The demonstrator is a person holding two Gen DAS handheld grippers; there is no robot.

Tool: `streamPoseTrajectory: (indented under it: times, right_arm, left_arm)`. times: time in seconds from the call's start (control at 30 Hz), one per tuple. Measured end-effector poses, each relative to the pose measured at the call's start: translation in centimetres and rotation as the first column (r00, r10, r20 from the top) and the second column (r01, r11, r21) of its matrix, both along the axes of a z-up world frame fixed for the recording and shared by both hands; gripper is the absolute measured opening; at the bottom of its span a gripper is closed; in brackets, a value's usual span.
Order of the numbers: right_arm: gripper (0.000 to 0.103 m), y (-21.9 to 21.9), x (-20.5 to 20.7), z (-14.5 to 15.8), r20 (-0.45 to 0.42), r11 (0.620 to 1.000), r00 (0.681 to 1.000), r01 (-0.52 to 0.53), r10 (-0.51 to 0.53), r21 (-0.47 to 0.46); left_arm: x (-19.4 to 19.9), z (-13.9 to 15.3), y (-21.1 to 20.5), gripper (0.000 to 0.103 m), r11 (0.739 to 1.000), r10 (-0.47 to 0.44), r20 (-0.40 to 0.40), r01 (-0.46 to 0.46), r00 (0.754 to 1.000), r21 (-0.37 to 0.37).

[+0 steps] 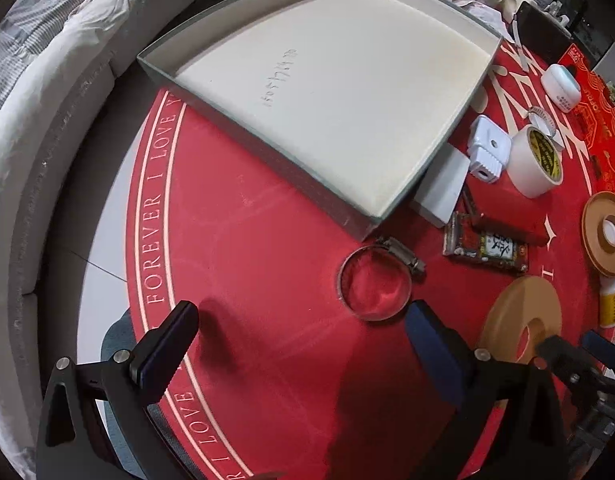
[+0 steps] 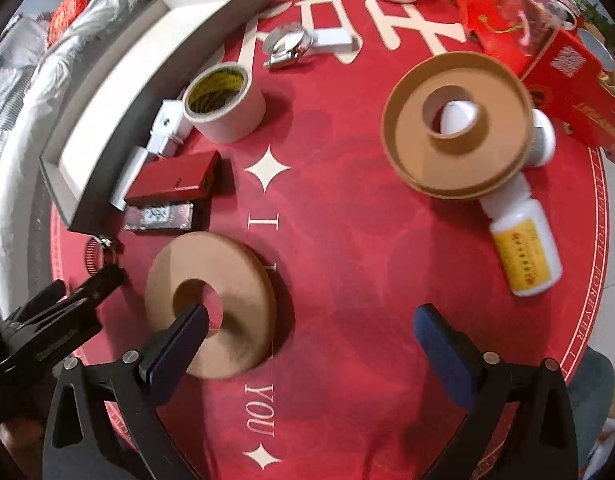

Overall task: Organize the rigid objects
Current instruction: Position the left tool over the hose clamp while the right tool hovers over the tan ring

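— On the red mat (image 1: 267,264), just off the tray's (image 1: 179,80) near corner, lies the hose clamp (image 1: 374,280). From the left gripper (image 1: 303,334) it sits at about one o'clock, close ahead, apart from both fingers.

— Is that gripper holding anything?

— No. Its jaws stand wide with only mat between them. The right gripper (image 2: 311,334) is spread too and empty; its left finger (image 2: 179,344) overlaps the flat brown disc (image 2: 211,304) in the view, though I can't tell whether it touches.

— How would the clamp handle?

— Thin steel band, I'd judge: light, stiff enough, but springy and slick. Squeezed across the open ring it could flex and skate out. I'd take it at the screw housing, at the ring's one o'clock, where it's solid.

— And the disc?

— Looks like light cardboard, rigid and matte, so it should grip well. It lies flat, though, so I'd pinch the ring between its hole and its outer edge.

— What else waits?

— Well past the right gripper, at eleven o'clock, a tape roll (image 2: 224,100); at one o'clock, a brown spool (image 2: 457,124), with a white bottle (image 2: 521,248) lying just beside it. The tray itself holds nothing.
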State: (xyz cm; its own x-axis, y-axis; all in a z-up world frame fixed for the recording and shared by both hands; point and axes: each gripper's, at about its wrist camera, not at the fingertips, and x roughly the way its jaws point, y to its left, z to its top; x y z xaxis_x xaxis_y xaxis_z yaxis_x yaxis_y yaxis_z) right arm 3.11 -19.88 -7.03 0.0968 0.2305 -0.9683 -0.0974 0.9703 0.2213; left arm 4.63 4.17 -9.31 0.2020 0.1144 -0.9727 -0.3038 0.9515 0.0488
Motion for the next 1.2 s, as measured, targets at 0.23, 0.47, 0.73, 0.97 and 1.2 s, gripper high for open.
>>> streamPoseTrajectory:
  times: [0.23, 0.47, 0.73, 0.97, 1.2]
  right_arm:
    - [0.103, 0.5, -0.4, -0.7, 0.021, 0.999, 0.999, -0.026, 0.027, -0.041]
    - [0.103, 0.1, -1.0, -0.2, 0.043, 0.999, 0.999, -0.019, 0.021, -0.051]
    - [0.103, 0.6, -1.0, 1.4, 0.059, 0.996, 0.997, -0.045, 0.05, -0.078]
    - [0.103, 2.9, -1.7, 0.8, 0.032, 0.982, 0.991, -0.124, 0.13, -0.143]
    - [0.103, 1.1, -4.9, 0.8, -0.018, 0.961, 0.976, -0.217, 0.217, -0.171]
  left_arm:
    - [-0.7, 0.5, 1.2, 0.103, 0.999, 0.002, 0.013, -0.003, 1.0, 0.036]
    - [-2.0, 2.6, 0.4, 0.103, 0.999, 0.003, 0.094, -0.006, 0.996, 0.039]
    - [-0.9, 0.9, 2.2, 0.103, 0.999, 0.024, 0.062, -0.026, 0.998, 0.04]
    - [-1.6, -0.2, 3.1, 0.103, 0.999, -0.008, 0.002, 0.008, 1.0, 0.052]
    - [-5.0, -0.4, 2.8, 0.103, 0.994, -0.099, -0.032, 0.1, 0.995, 0.044]
